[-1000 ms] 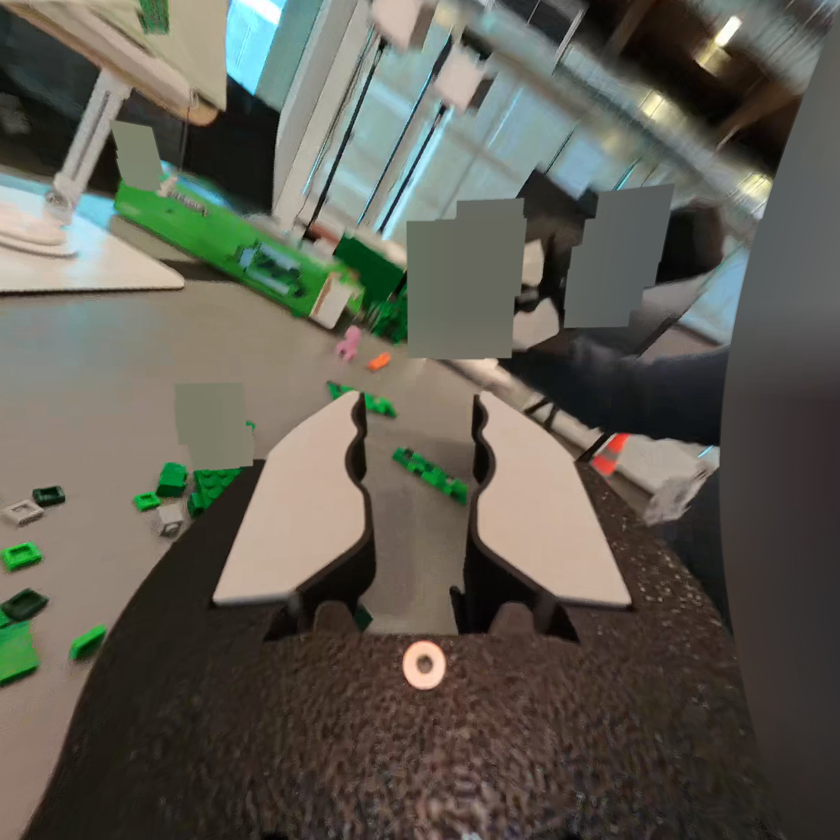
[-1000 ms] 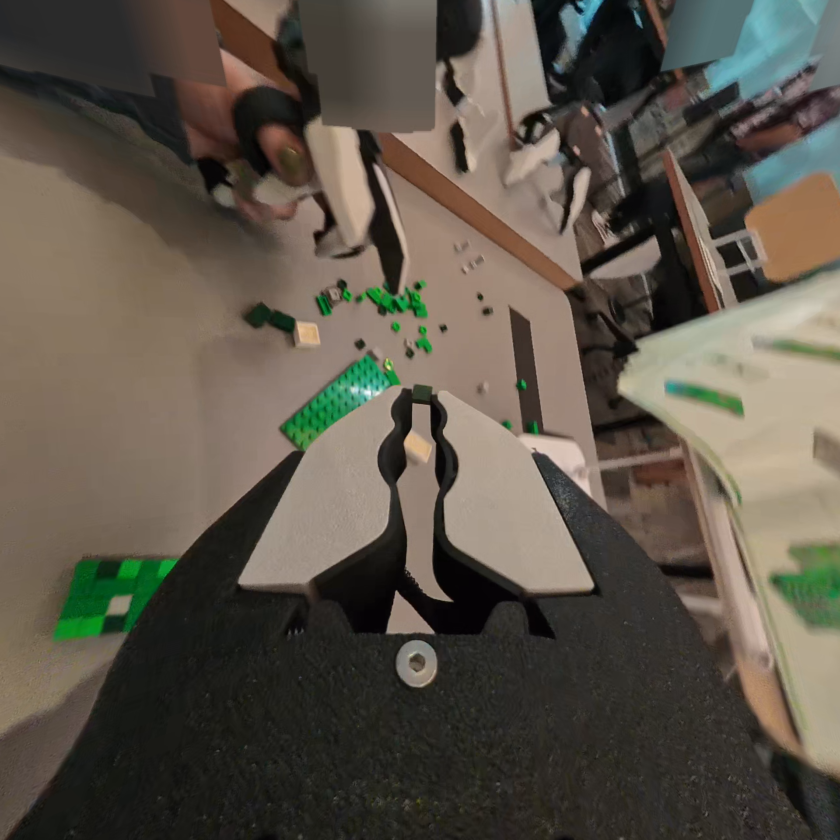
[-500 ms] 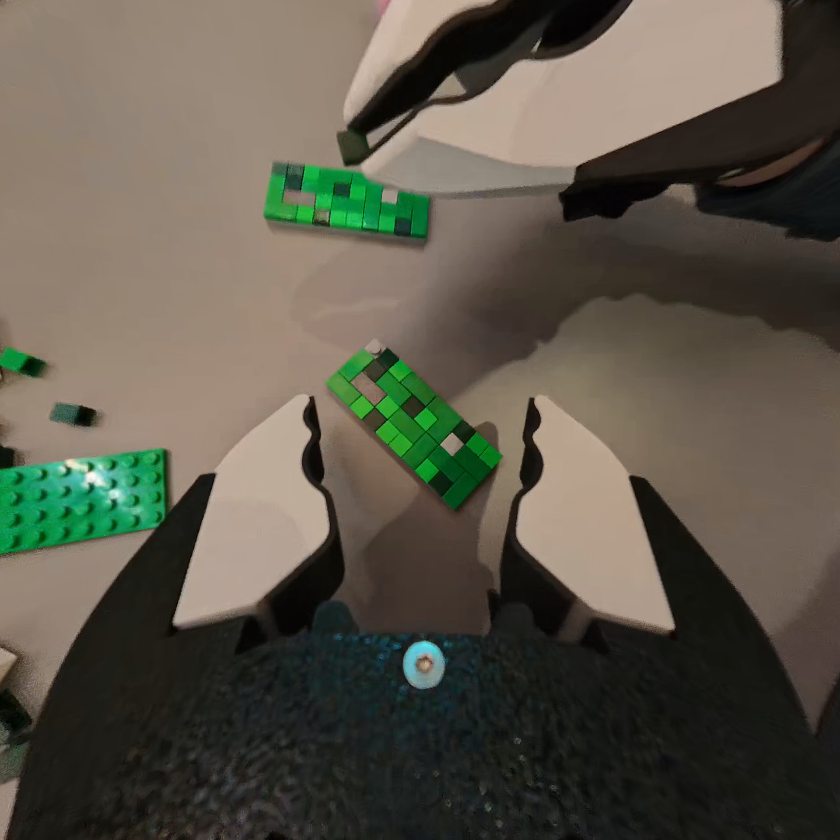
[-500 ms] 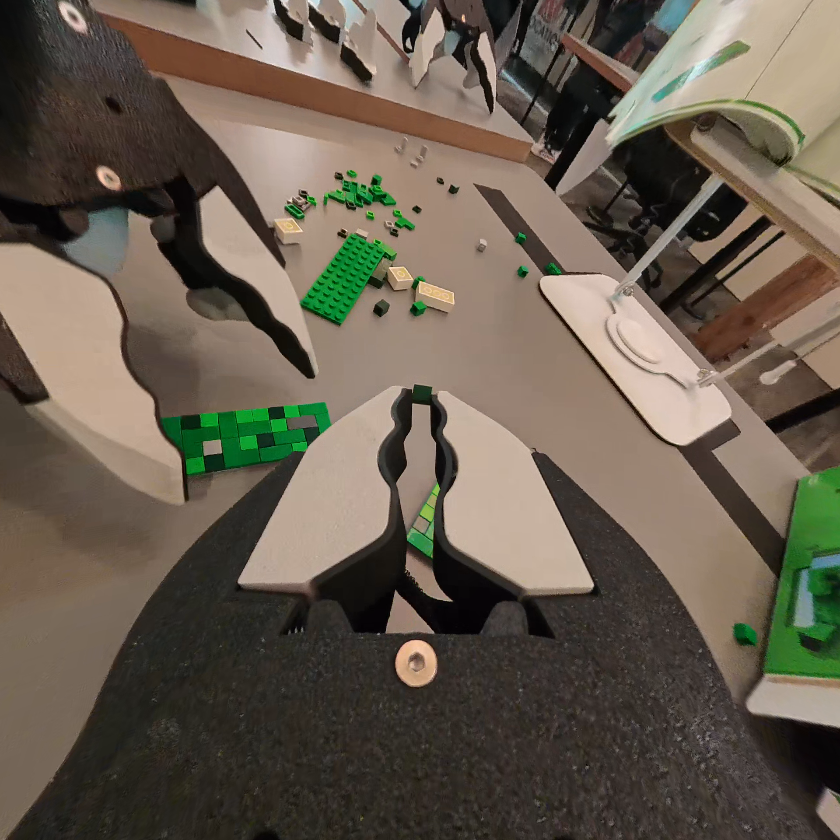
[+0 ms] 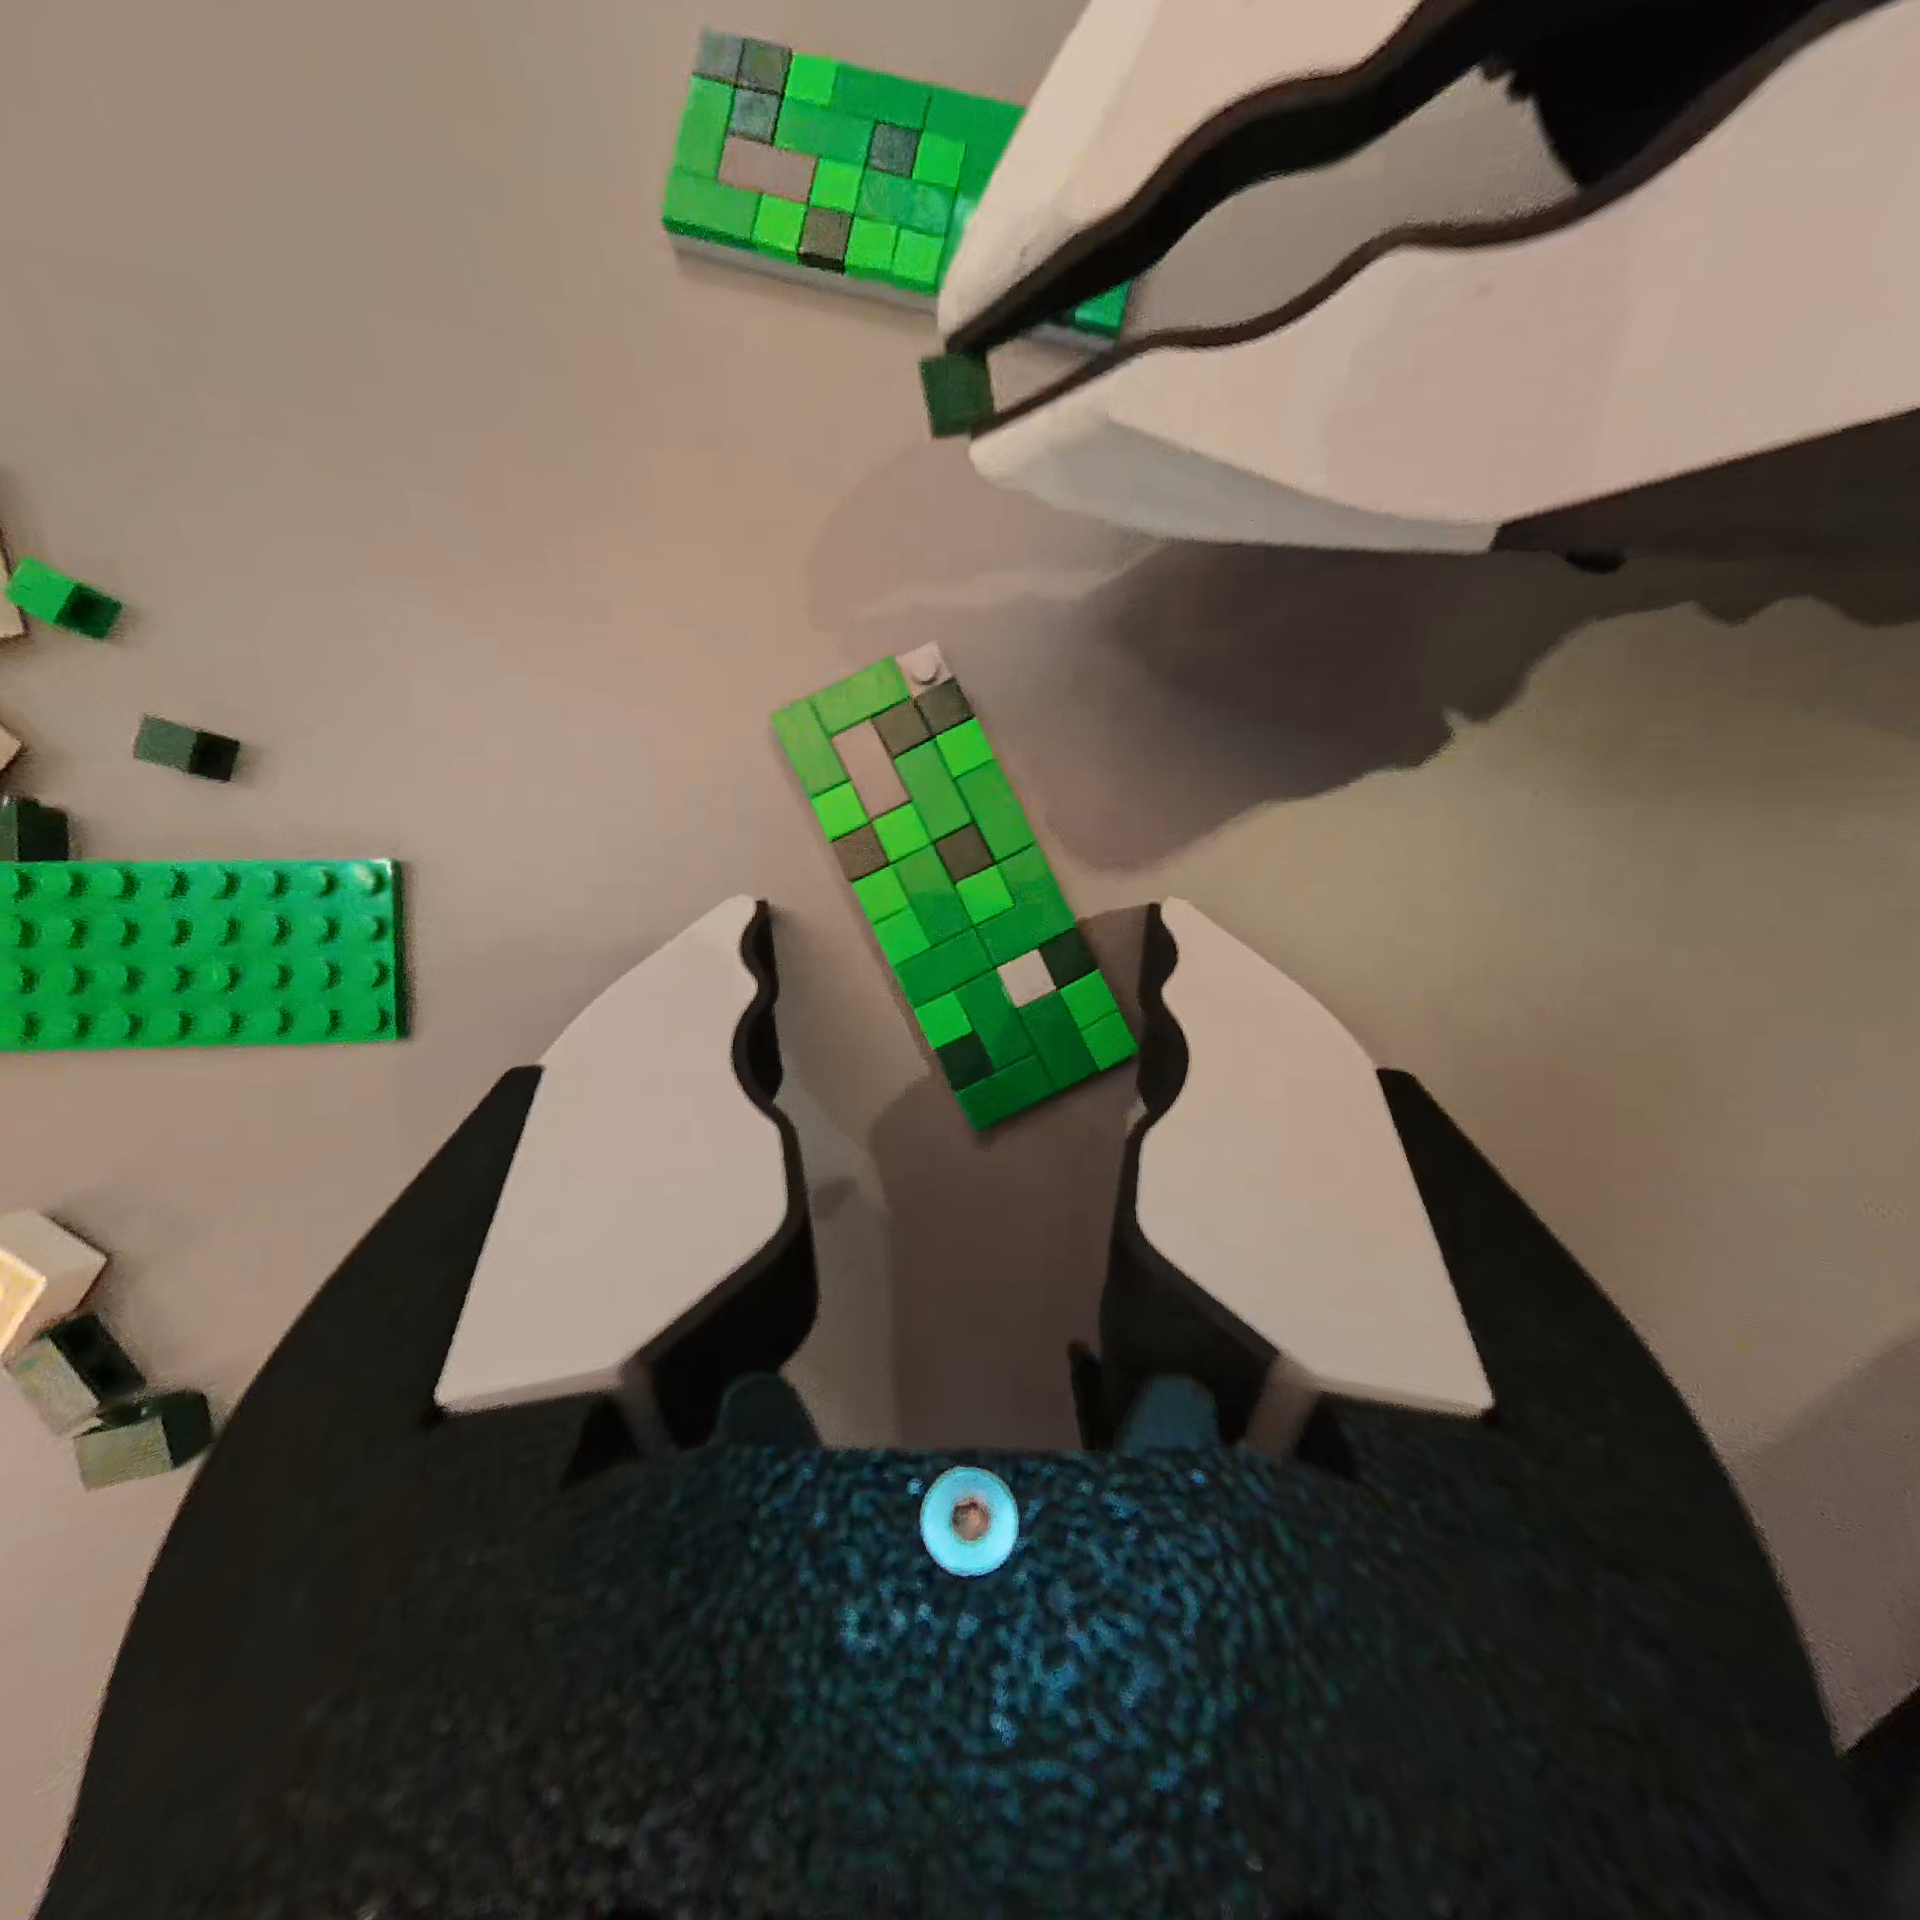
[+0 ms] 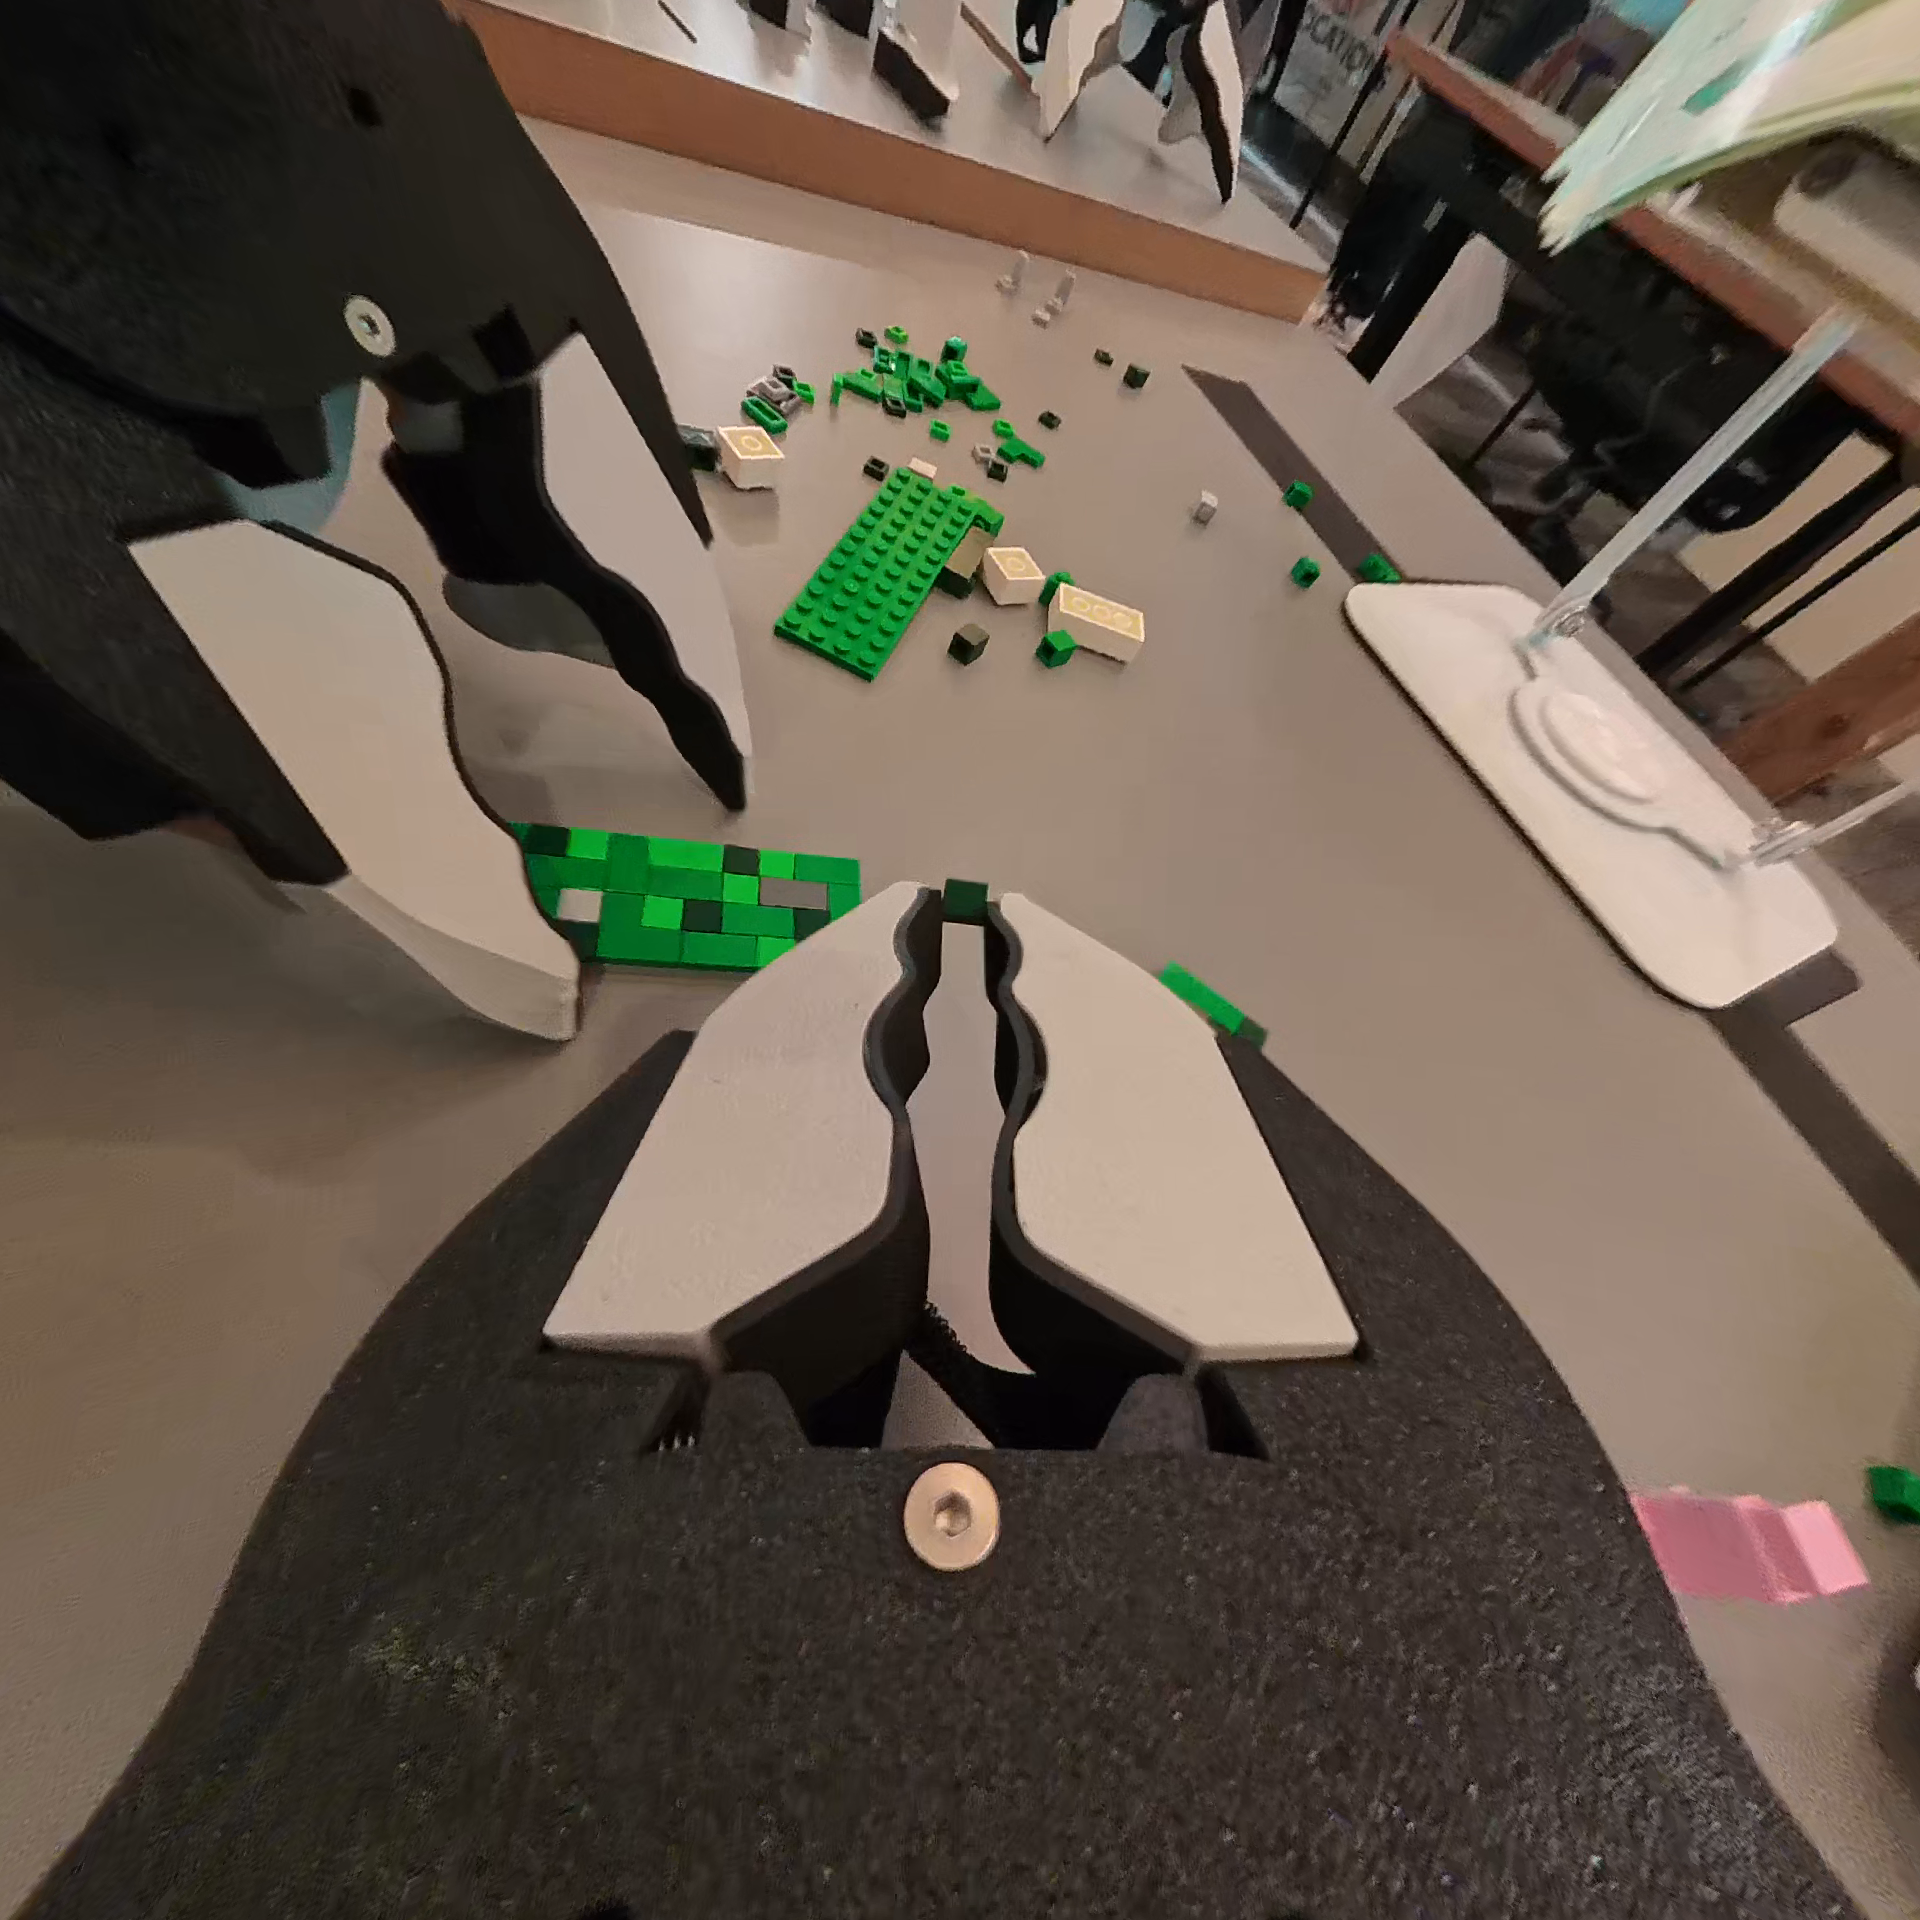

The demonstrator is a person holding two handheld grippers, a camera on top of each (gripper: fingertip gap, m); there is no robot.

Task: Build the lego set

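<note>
Down on the grey table [image 5: 416, 436], the left gripper [image 5: 951, 914] is hanging with its fingers spread wide, and a tiled green plate [image 5: 951, 894] is lying flat between them, angled across the gap. Its near corner is sitting just beside the right-hand fingertip [image 5: 1158, 935]; contact there is too close to call, while the other fingertip is standing clear of it with bare table between. Nothing is gripped.

Over on the other side, the right gripper [image 6: 963, 904] is pinching a small dark green brick [image 6: 963, 900] at its very tips, both pads pressing on it, the fingers nearly together. In the left wrist view that brick [image 5: 956, 393] is hovering beyond the far end of the tiled plate, which shows one bare grey stud [image 5: 923, 665] at its corner.

A second tiled plate [image 5: 810, 177] is lying farther off, partly behind the right gripper. To the left, a studded green baseplate [image 5: 197, 954] and loose bricks [image 5: 73, 608] are crowding that flank, well apart from the fingers. Open table is stretching to the right, up to a white stand base [image 6: 1558, 769] near the table's edge.
</note>
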